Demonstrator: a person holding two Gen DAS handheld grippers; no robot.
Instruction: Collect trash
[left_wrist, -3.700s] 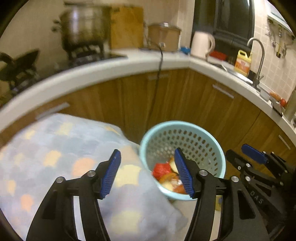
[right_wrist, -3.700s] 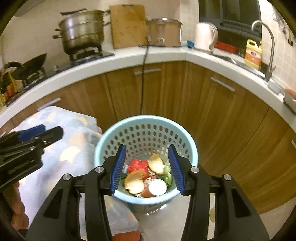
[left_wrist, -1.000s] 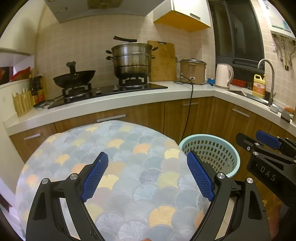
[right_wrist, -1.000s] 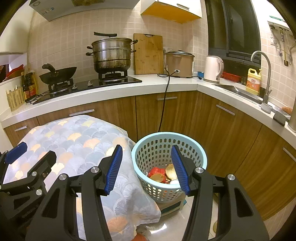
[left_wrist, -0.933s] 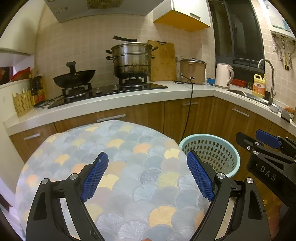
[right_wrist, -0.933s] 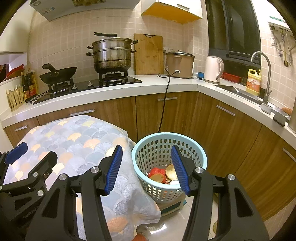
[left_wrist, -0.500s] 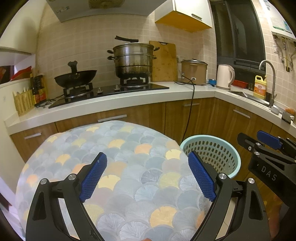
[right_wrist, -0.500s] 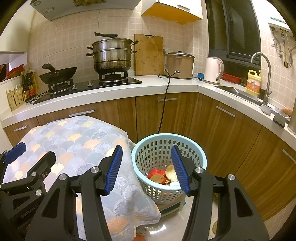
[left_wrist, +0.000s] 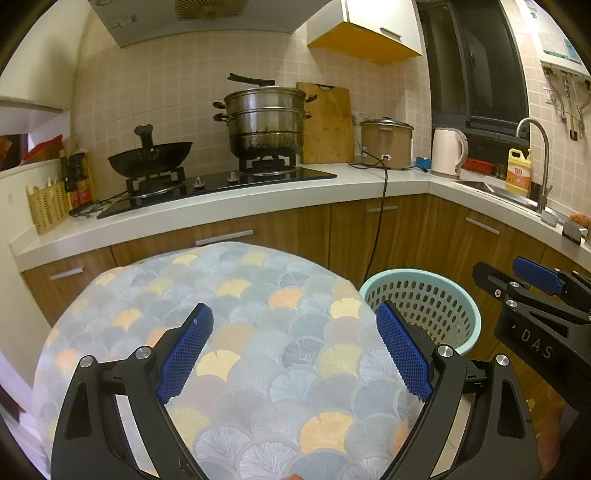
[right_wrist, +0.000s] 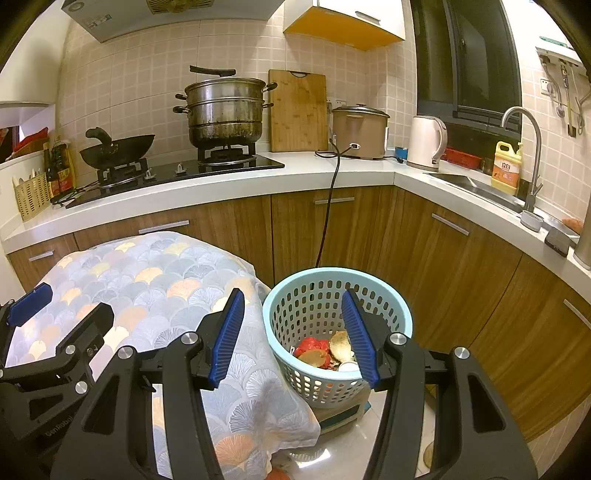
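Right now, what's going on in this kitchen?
A person holds two black grippers with blue pads, both open and empty. The left gripper hovers over a table covered with a scale-patterned cloth. The right gripper points toward the pale blue perforated plastic basket, which already holds food scraps.

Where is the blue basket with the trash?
In the right wrist view, the basket sits on the floor, just right of the covered table, below the wooden cabinets.
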